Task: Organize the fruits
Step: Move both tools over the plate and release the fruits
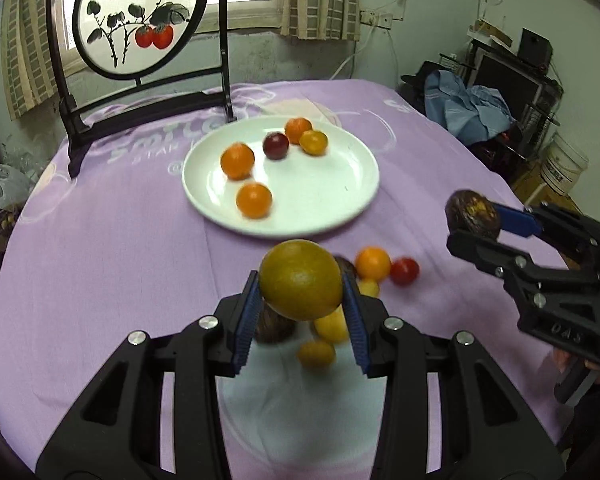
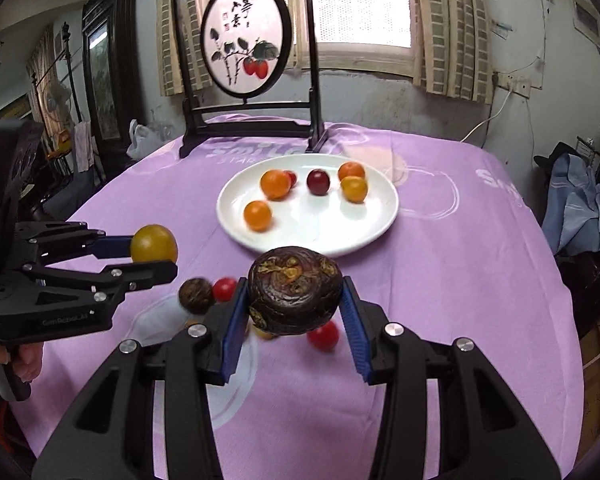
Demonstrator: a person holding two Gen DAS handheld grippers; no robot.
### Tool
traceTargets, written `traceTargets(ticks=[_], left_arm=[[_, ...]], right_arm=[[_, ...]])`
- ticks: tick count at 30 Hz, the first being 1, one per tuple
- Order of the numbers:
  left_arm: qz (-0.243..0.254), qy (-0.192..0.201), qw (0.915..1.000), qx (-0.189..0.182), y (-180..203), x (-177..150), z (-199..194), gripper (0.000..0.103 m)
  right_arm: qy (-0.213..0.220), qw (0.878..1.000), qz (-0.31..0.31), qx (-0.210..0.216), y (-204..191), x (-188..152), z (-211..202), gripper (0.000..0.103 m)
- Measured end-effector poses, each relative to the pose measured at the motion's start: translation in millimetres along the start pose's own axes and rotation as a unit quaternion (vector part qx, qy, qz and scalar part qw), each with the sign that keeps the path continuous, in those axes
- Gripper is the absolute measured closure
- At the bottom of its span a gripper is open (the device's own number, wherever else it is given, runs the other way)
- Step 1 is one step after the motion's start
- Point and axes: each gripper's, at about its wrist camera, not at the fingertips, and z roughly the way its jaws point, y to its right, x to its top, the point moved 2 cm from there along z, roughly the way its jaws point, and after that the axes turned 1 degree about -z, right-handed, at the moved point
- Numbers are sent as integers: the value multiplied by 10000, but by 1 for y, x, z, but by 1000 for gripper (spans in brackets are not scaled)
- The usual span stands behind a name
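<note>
My left gripper [image 1: 300,292] is shut on a yellow-green round fruit [image 1: 300,279] and holds it above the purple cloth, short of the white plate [image 1: 340,200]. It also shows in the right wrist view [image 2: 154,258] with its fruit [image 2: 153,244]. My right gripper [image 2: 294,300] is shut on a dark brown wrinkled fruit [image 2: 295,290]; it shows at the right of the left wrist view [image 1: 476,226]. The plate [image 2: 360,232] holds several small orange, yellow and dark red fruits. Loose small fruits [image 1: 384,268] lie on the cloth below the grippers.
A framed round persimmon painting on a black stand [image 1: 140,20] stands at the table's far edge behind the plate. The purple tablecloth [image 2: 460,280] covers the round table. Clothes and shelves [image 1: 472,104] are off the right side.
</note>
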Motion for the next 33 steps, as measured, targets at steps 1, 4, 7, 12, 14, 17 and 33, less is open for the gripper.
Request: traceTargets(ticks=[1,4,7,12,14,17,33], left_arm=[[-17,16,10000,53,-2,9,7,62],[-132,-6,9998,133,-10,33,30,62],[-270,-61,9992,290,-20,50,54,62],[-538,-284,9974,379,-40,65,92,62],[-598,-341,9966,451,-47,68,104,62],[-728,-361,9957,444,-56,71,116,62],[-839,35,9963,186,-49,60,70,24]], right_arm=[[-24,10000,19,-2,3,4,6,58],[-172,9998,39,-67,9,14,35,58],[-324,9994,133,-30,16,23,62,58],[-590,9981,172,-103,23,32,104,58],[-615,9979,195,-104,25,34,113,58],[-642,9977,177,-160,26,39,124,58],[-540,9977,405,-108,34,13,79,46]])
